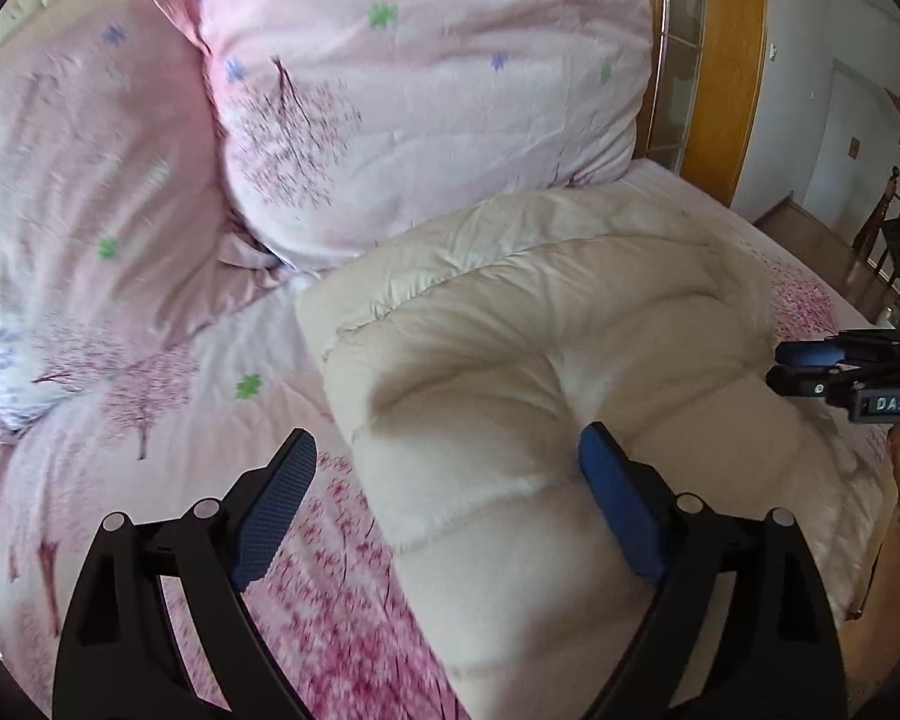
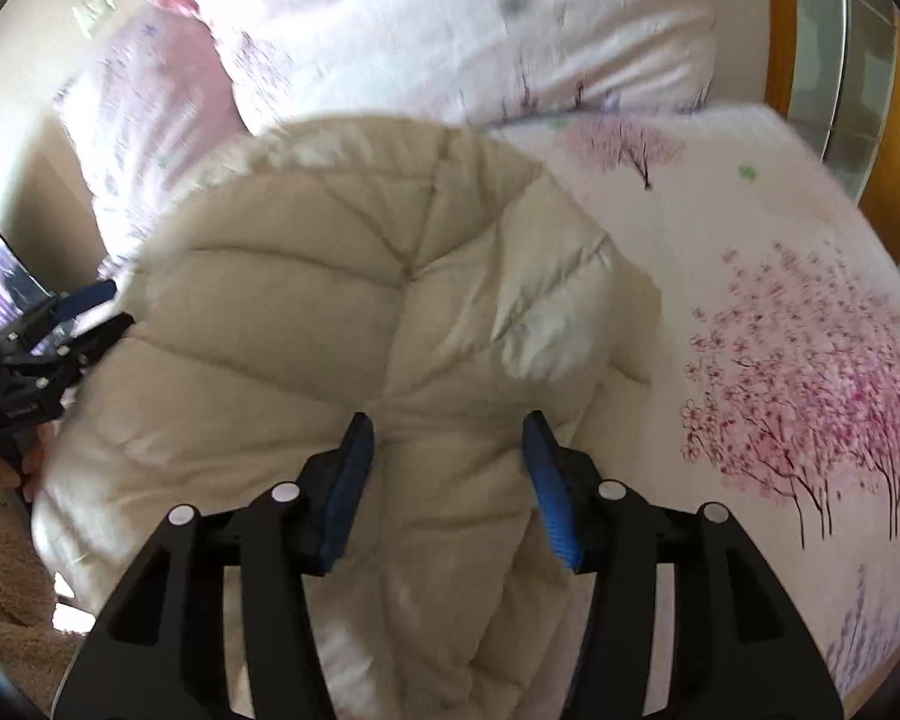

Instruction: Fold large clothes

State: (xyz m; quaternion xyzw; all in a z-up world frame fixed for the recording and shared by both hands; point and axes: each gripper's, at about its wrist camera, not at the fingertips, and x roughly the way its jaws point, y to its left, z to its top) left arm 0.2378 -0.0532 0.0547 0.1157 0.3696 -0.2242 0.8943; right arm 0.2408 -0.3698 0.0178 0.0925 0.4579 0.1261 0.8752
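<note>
While the cream quilted puffer garment point(image 1: 540, 396) lies bunched on the bed, the left tool point(image 1: 450, 468) sits nearest in its own view, its blue-padded fingers point(image 1: 621, 510) spread wide. The right-hand pad rests against the garment's puffy surface, and the left-hand pad hangs over the pink blossom-print bedsheet point(image 1: 330, 600) just beside the garment's edge; nothing is pinched between them.

In the right wrist view, the right tool point(image 2: 447, 480) also stands open, its two blue pads point(image 2: 345, 492) set apart with a fold of the cream garment point(image 2: 342, 300) bulging up between them. Whether the pads actually press the cloth is hard to tell, but the gap is wide and no firm pinch shows.

The garment is a thick padded heap with stitched channels, folded over itself, lying across the near part of the bed on top of the sheet point(image 2: 780, 360). The left tool point(image 2: 60, 336) appears at the left edge of the right wrist view, at the garment's side, and the right tool point(image 1: 840, 372) shows at the right edge of the left wrist view, just beyond the garment's far slope.

Farther back, two plump pink pillows with small flower prints point(image 1: 420, 108) lean at the head of the bed. Beyond them stands a wooden-framed glass door point(image 1: 708, 60).
</note>
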